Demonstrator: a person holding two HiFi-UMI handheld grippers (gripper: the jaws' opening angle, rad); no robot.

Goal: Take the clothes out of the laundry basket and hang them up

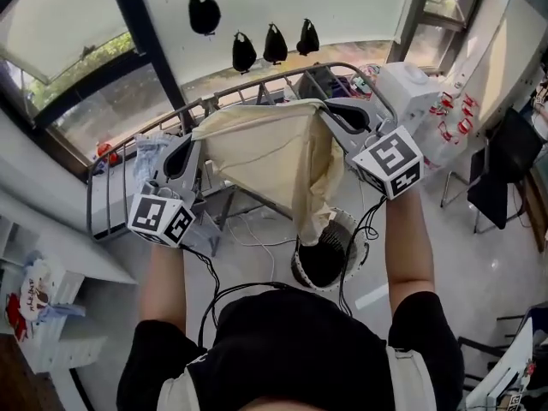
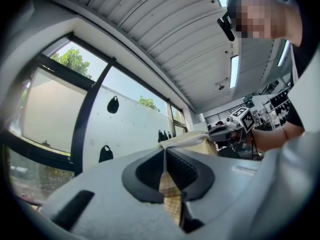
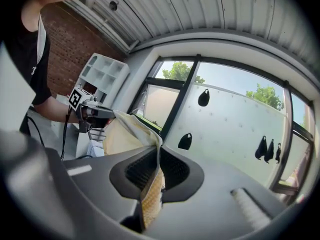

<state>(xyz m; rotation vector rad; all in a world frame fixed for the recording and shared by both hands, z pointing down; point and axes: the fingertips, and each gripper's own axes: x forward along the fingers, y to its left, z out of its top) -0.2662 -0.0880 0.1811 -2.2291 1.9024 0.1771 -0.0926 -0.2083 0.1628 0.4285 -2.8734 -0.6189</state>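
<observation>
A cream cloth (image 1: 274,157) is stretched between my two grippers, held up in front of the metal drying rack (image 1: 257,88). My left gripper (image 1: 195,137) is shut on the cloth's left corner, with the fabric pinched between its pads (image 2: 164,171). At the right corner my right gripper (image 1: 330,110) is shut on the cloth (image 3: 150,194) too. The rest of the cloth hangs down in a fold (image 1: 312,212) over the dark laundry basket (image 1: 325,259) on the floor below.
The rack stands against a large window with black frames (image 1: 141,32). Several black hooks (image 1: 257,45) hang on the pale wall outside. White shelves (image 1: 51,306) are at the left, a white appliance (image 1: 407,88) and a dark chair (image 1: 501,174) at the right. Cables (image 1: 248,234) lie on the floor.
</observation>
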